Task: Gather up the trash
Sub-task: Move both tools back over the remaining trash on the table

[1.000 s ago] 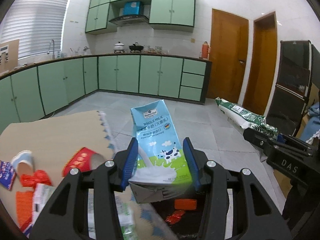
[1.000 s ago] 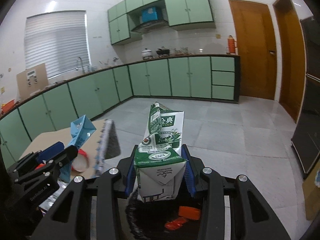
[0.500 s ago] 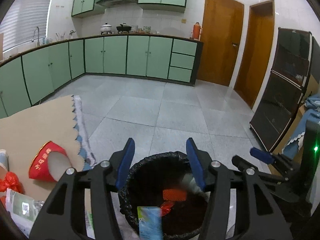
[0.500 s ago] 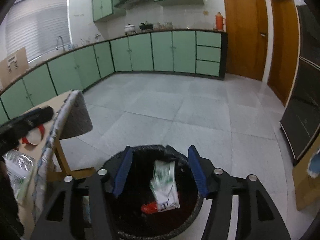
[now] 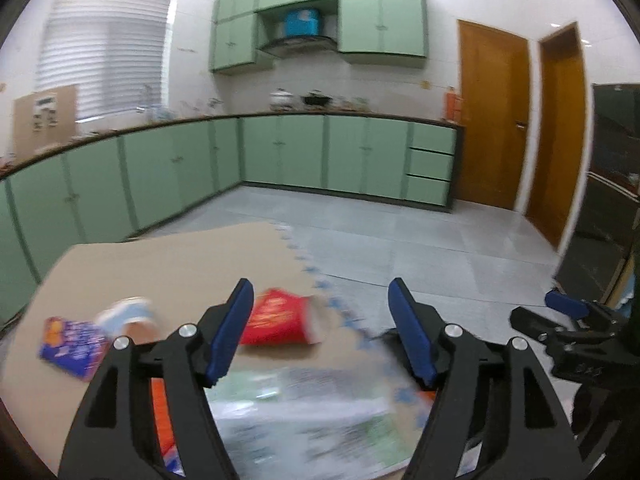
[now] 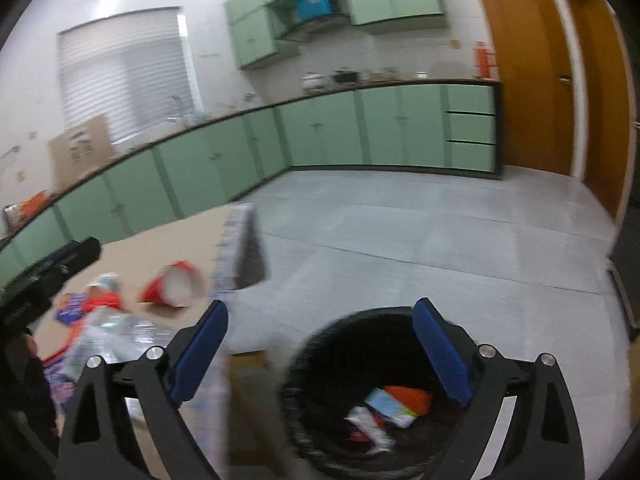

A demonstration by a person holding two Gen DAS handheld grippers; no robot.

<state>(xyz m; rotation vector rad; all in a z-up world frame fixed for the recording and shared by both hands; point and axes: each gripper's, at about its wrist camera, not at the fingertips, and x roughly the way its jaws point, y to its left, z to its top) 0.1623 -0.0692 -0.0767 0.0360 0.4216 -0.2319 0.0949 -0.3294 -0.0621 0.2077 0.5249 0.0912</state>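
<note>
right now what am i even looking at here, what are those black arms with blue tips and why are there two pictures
Those are two hand-held claws, one in each of a person's hands, each with a small wide-angle camera looking out along its two blue-padded fingers. So each picture is one claw's own view of the same kitchen.

In the left claw's view, the left claw is over a brown table with litter on it: a red paper cup on its side, a blue packet and a blurred plastic wrapper. The other claw shows at the right edge.

In the right claw's view, the right claw is above a black bin on the floor, with cartons and scraps inside.

Both claws have just been opening, and nothing is between their fingers: they hold nothing.
</note>
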